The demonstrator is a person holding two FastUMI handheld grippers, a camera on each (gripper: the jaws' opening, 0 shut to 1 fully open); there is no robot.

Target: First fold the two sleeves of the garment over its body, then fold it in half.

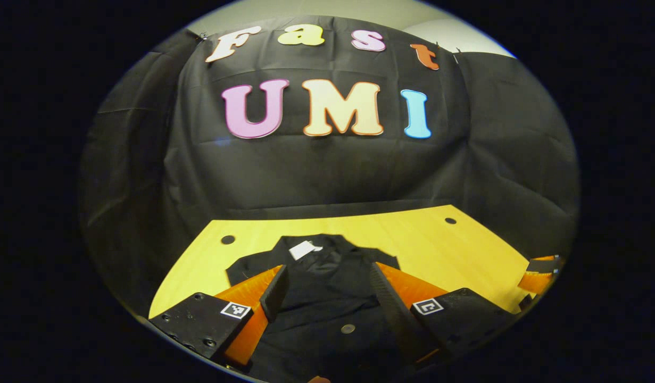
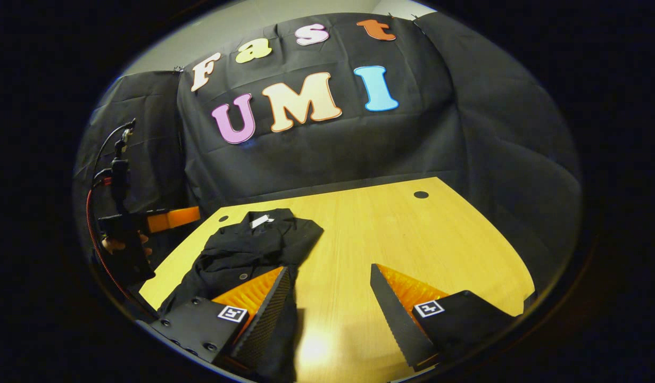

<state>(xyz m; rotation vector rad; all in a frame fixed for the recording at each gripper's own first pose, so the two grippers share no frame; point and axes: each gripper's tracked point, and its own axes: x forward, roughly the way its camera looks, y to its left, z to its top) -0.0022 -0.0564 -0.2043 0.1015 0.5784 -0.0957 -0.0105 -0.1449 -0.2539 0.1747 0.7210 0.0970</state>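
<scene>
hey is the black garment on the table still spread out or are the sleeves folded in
Sleeves look folded in: the black garment lies as a narrow bundle on the table, no sleeve spread sideways. Not yet folded in half, collar end showing.

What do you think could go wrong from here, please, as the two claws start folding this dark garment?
1. The black garment already lies bunched on the yellow table, so its sleeves are hard to pick out; a claw might pinch several layers.
2. Its near part seems to reach the table's front edge, so a pull could drag it off.
3. Both the left claw and right claw are open and hold nothing; the right one points mostly at bare wood.
</scene>
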